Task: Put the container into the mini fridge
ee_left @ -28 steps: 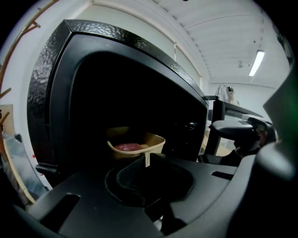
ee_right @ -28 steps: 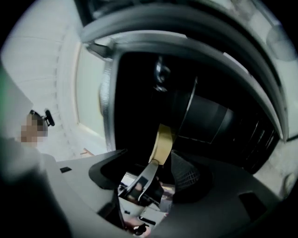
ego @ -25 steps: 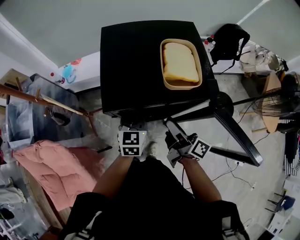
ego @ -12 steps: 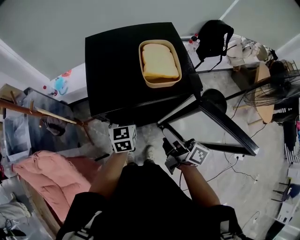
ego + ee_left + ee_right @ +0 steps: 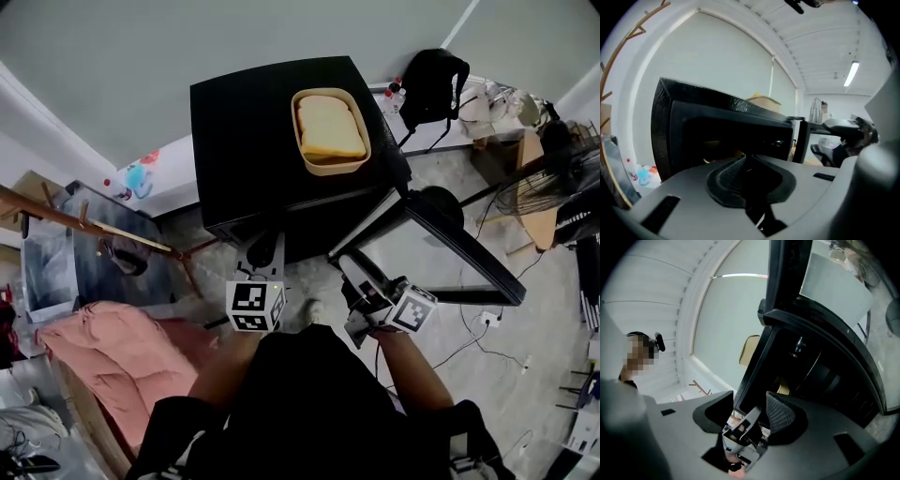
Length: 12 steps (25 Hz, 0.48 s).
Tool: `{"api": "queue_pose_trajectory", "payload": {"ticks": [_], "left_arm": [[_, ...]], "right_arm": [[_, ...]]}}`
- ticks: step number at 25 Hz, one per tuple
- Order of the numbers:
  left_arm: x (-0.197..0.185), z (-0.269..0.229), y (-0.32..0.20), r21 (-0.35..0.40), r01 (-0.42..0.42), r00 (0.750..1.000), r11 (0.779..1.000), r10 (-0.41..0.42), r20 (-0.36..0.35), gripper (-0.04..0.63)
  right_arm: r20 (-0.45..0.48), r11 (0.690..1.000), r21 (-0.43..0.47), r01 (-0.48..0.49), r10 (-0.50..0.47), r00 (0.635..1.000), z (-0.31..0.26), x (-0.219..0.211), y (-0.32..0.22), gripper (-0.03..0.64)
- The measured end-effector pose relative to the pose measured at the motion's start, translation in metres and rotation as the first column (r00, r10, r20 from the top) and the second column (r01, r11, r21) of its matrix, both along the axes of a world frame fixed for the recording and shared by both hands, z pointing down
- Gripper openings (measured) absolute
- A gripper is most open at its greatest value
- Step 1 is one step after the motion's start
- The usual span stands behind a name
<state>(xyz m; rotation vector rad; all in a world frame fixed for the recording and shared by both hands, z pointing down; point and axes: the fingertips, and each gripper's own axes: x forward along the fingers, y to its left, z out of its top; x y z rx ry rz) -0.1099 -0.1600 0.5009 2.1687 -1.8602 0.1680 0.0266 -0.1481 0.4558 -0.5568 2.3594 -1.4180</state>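
The tan container (image 5: 330,131), holding something pale yellow, rests on top of the black mini fridge (image 5: 253,141). It also shows as a tan container (image 5: 764,102) in the left gripper view and as a tan container (image 5: 749,350) in the right gripper view. The fridge door (image 5: 450,253) hangs open to the right. My left gripper (image 5: 265,253) is held before the fridge's open front, shut and empty. My right gripper (image 5: 356,274) is by the door's hinge side, open; its jaws have just been closing with nothing between them. In their own views the left gripper (image 5: 744,161) and the right gripper (image 5: 750,411) face the dark fridge interior (image 5: 815,376).
A pink duvet (image 5: 103,347) lies on the floor at left, below a wooden coat rack (image 5: 84,220). A black backpack (image 5: 441,84) sits behind the fridge at right, and a fan (image 5: 562,187) stands at far right. Cables run over the floor (image 5: 469,328).
Both grippers have risen a little in front of the fridge. The right jaws stand narrower than before. The container has stayed on the fridge's top.
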Motion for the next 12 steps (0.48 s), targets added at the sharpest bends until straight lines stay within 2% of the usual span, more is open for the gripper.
{"api": "queue_pose_trajectory", "payload": {"ticks": [5,12], "left_arm": [[0.012,-0.044,0.018,0.085,-0.112,0.993,0.990,0.114,-0.021,0.051],[0.029,-0.099,0.030,0.183,-0.220,0.975,0.958,0.217,0.037,0.085]], "right_arm": [[-0.048,0.998,0.019,-0.054,0.055,0.997,-0.005,0.013,-0.014,0.205],[-0.013,0.992,0.088,-0.095,0.096,0.995,-0.042,0.018,-0.021,0.184]]}}
